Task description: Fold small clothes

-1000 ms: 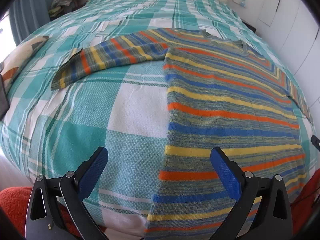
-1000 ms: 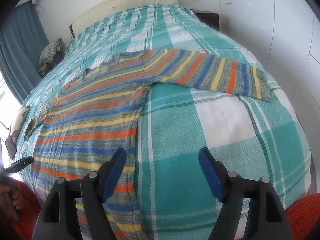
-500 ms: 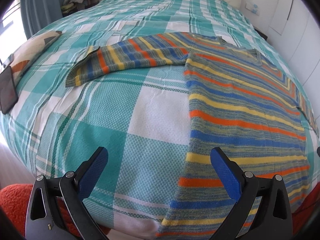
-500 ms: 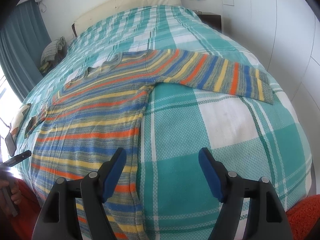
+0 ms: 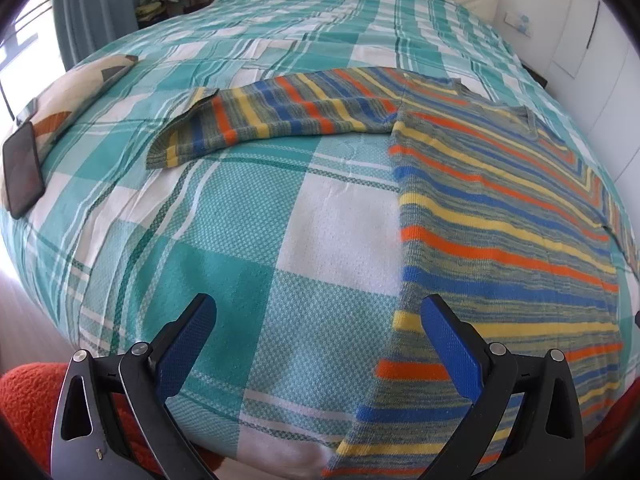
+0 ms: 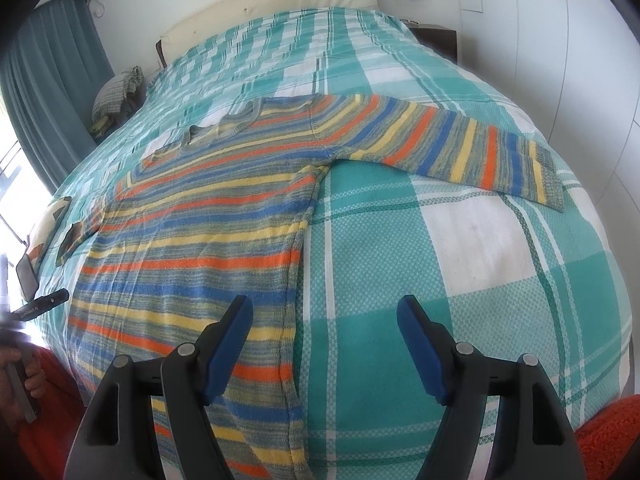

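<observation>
A striped knit sweater (image 5: 500, 216) in orange, blue, yellow and grey-green lies spread flat, front up, on a bed covered with a teal-and-white checked bedspread (image 5: 248, 240). Both sleeves stretch straight out to the sides: one sleeve (image 5: 272, 116) shows in the left wrist view, the other sleeve (image 6: 452, 144) in the right wrist view. The neckline points toward the cream headboard (image 6: 280, 4).

The left gripper (image 5: 318, 340) hovers over the near edge of the bed, its blue-padded fingers spread apart with nothing between them, the right one above the sweater's side hem. The right gripper (image 6: 324, 340) hangs the same way at the sweater's other side, fingers wide and empty.

A dark phone (image 5: 22, 174) rests on a patterned pillow (image 5: 68, 100) at the bed's edge, well apart from the sweater. Teal curtains (image 6: 52, 92) hang beyond.
</observation>
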`<state>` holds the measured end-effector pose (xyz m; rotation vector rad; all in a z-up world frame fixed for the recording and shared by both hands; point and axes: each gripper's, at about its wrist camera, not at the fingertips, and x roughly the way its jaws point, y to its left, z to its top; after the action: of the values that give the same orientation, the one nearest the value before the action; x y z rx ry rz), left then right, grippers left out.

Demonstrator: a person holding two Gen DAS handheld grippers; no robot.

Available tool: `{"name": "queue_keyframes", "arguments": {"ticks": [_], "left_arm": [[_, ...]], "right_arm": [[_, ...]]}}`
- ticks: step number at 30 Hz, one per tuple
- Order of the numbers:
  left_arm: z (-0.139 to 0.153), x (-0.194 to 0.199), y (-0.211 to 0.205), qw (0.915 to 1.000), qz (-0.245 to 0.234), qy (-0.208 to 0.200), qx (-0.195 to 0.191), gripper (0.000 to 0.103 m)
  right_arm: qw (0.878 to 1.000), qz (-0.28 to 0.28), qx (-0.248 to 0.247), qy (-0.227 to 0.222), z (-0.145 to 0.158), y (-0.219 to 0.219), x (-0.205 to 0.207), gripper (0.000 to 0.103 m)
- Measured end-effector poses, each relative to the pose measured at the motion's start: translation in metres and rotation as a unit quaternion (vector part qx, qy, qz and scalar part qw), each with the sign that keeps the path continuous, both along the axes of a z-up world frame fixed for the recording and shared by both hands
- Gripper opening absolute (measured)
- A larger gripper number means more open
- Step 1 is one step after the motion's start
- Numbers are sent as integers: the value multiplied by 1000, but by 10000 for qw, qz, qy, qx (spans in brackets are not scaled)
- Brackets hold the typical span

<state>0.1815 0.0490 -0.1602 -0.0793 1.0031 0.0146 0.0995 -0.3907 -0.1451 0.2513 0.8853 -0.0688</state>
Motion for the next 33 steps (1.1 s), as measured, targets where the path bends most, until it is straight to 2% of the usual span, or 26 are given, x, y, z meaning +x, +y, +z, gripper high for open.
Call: {"name": "queue_keyframes", "arguments": {"ticks": [10, 16, 27, 30, 33], "left_arm": [[-9, 4, -3, 9997, 38, 48, 247, 102], [-5, 4, -5, 9998, -54, -4, 200, 102], [-5, 3, -3, 9998, 16, 32, 183, 102], [-4, 3, -1, 9998, 35, 17, 179, 102], [-5, 4, 2, 9999, 87, 17, 128, 102]], "right_arm": [[9995, -264, 122, 115, -10, -17, 3, 74], [9987, -396, 3, 325, -18, -19, 4, 74], [9982, -313, -81, 514, -27, -13, 6, 75], [9982, -369, 199, 440, -23, -20, 6, 75], [9952, -651, 723, 23, -3, -51, 3, 75]]}}
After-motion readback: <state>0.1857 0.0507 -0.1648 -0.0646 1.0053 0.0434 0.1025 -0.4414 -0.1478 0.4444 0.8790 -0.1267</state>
